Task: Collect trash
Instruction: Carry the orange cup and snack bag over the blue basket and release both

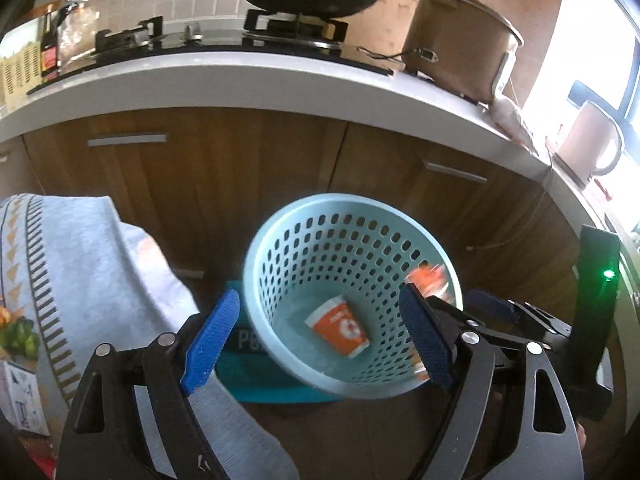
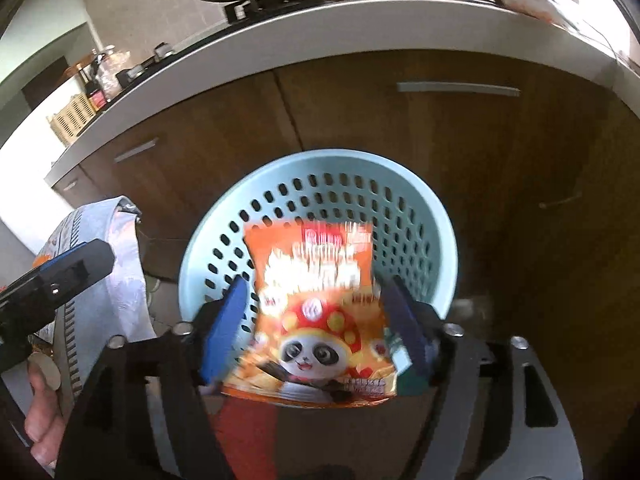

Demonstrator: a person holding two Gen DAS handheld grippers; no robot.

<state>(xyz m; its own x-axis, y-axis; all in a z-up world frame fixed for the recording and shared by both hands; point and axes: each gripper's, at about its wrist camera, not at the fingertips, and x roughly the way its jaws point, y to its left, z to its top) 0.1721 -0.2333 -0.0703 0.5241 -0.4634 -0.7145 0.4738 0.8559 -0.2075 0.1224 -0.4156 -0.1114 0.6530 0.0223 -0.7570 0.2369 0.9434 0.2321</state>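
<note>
Now, snack packet [image 2: 316,308] blurred between the parted fingers of right gripper [image 2: 316,332], over pale blue basket [image 2: 444,240]; left gripper [image 1: 316,344] wide, empty, orange cup [image 1: 340,330] lay inside basket.

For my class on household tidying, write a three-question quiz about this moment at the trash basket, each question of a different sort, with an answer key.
1. True or false: the light blue basket already holds an orange paper cup.
2. Multiple choice: what lies between the right gripper fingers? A) a glass bottle B) an orange snack bag with a panda on it C) a spoon
3. Fill in: the left gripper is ____ and carries nothing.

Key: 1 true; 2 B; 3 open. The snack bag is blurred above the basket, and the right jaws look spread beside it, so whether it is gripped or already released cannot be told.
</note>
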